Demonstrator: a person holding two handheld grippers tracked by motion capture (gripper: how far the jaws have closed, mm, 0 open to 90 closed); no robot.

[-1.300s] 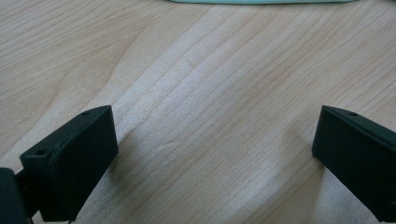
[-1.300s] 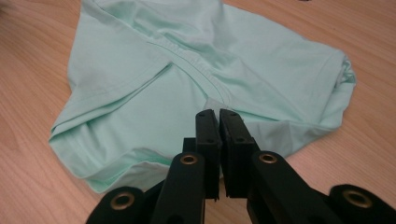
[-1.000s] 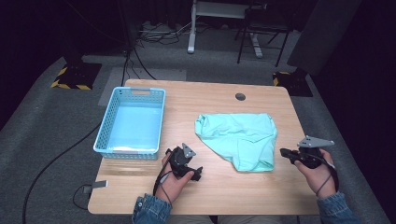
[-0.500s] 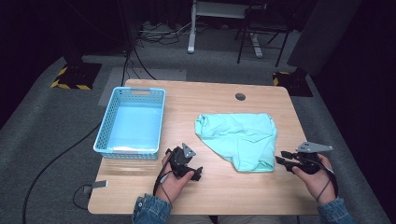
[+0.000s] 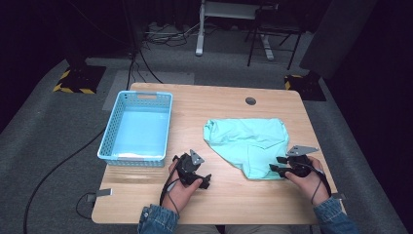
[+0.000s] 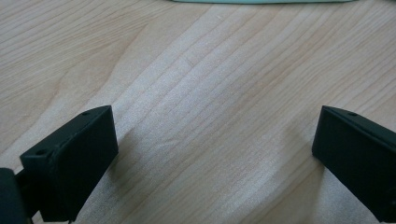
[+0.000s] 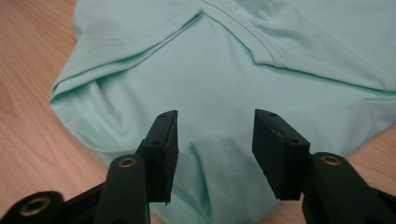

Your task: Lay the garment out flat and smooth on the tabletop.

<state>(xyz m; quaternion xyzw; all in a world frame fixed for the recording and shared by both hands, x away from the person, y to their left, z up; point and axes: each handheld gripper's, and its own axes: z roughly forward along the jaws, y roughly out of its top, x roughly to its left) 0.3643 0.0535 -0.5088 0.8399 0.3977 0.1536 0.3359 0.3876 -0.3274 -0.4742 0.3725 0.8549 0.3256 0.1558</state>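
Observation:
A mint green garment lies crumpled on the right half of the wooden table. My right gripper is at the garment's near right corner, low over the cloth. In the right gripper view the garment spreads ahead, and a small fold of it lies between the jaws of my right gripper. Those jaws have just been opening and the pads do not press on the cloth. My left gripper rests on bare wood left of the garment. In its own view my left gripper stands wide open with nothing between its jaws.
A light blue plastic basket stands at the table's left side, apparently with nothing in it. A small round cable hole sits near the far edge. Dark carpet, cables and chair legs lie beyond the table.
The right hand has moved left and down onto the garment's near corner, and its jaws have gone from shut to open. The left hand has not moved.

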